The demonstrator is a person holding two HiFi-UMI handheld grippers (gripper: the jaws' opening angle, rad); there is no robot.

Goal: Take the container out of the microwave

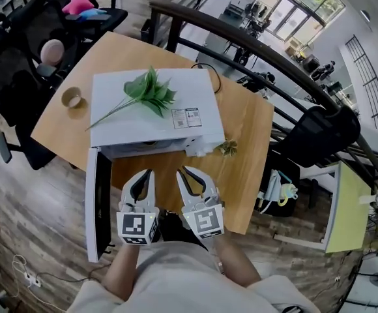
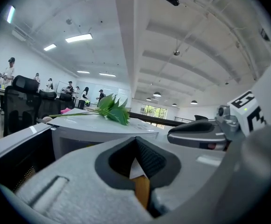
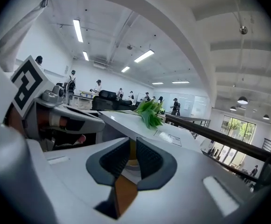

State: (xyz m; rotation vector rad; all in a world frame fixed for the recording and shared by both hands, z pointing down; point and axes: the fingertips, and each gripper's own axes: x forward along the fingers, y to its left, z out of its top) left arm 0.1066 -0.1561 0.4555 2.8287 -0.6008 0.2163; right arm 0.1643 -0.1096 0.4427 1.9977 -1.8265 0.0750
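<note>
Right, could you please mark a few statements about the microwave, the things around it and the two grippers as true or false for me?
1. The microwave has its door swung open. True.
2. The green leafy sprig lies on the table beside the microwave. False: it lies on top of the microwave.
3. A roll of tape sits on the wooden table, left of the microwave in the head view. True.
4. The right gripper is clamped on the container. False: nothing is between its jaws, and it is held in front of the microwave next to the left gripper.
</note>
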